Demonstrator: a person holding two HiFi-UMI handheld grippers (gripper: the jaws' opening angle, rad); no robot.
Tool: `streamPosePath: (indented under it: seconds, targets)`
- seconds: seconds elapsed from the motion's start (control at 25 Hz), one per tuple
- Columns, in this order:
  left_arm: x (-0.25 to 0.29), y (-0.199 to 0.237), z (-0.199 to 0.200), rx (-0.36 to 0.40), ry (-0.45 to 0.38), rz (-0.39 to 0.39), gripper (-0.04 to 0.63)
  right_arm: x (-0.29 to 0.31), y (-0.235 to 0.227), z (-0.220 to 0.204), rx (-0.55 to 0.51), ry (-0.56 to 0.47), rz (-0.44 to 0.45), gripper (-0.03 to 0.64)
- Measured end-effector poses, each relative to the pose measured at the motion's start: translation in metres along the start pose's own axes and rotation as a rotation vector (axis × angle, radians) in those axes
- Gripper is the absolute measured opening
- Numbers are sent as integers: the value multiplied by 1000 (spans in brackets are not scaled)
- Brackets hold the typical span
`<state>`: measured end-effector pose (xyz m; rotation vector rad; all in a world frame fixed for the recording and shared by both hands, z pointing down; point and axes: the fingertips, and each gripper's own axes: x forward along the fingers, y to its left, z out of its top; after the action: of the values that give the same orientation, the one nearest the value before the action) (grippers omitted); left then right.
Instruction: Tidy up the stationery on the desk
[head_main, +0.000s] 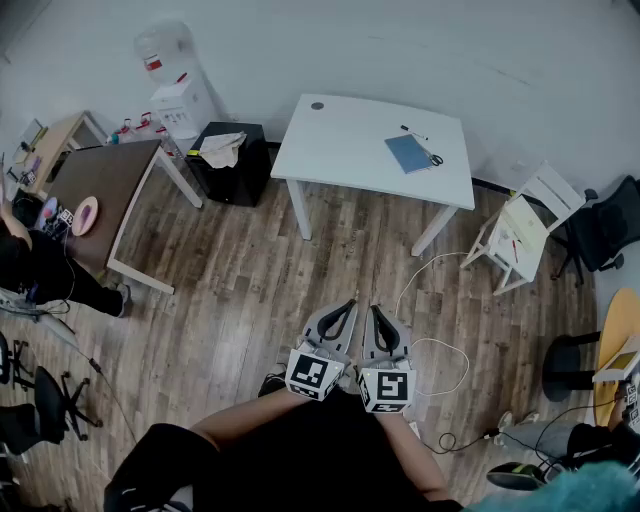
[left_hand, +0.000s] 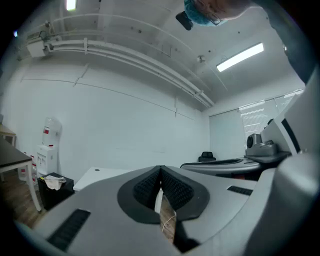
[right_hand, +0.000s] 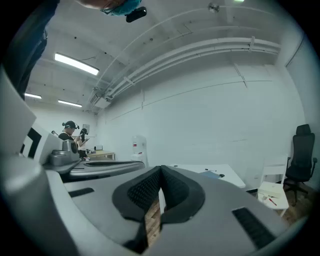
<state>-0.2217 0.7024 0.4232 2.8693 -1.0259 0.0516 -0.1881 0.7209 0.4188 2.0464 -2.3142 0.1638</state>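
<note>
Both grippers sit side by side out front, level, well short of the white desk (head_main: 340, 140); left gripper (head_main: 351, 303) has its jaws pressed together, nothing between them; right gripper (head_main: 376, 309) matches it, tips meeting, empty; over on the desk's right part lies a blue notebook (head_main: 408, 153), a pen (head_main: 413, 132) just beyond it, scissors (head_main: 436, 158) touching its right edge; a white chair (head_main: 520, 230) stands right of the desk, a black cabinet (head_main: 235, 165) left.

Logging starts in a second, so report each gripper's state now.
Left gripper: closed, jaws together, holding nothing.
Right gripper: closed, jaws together, holding nothing.
</note>
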Motion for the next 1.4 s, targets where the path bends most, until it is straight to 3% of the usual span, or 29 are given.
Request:
streamPosePath:
  seconds: [0.32, 0.76, 0.96, 1.08, 1.4]
  targets:
    - [13, -7, -5, -20, -19, 17, 8, -15, -44, -4, 9, -33, -81, 32]
    - [62, 23, -18, -61, -6, 4, 8, 12, -65, -22, 79, 18, -7, 32]
    - [130, 32, -26, -62, 6, -68, 8, 58, -94, -20, 99, 30, -17, 32]
    - [174, 47, -25, -66, 23, -78, 8, 98, -131, -20, 122, 61, -74, 32]
    - [281, 113, -23, -74, 90, -112, 8, 229, -199, -4, 151, 85, -101, 32]
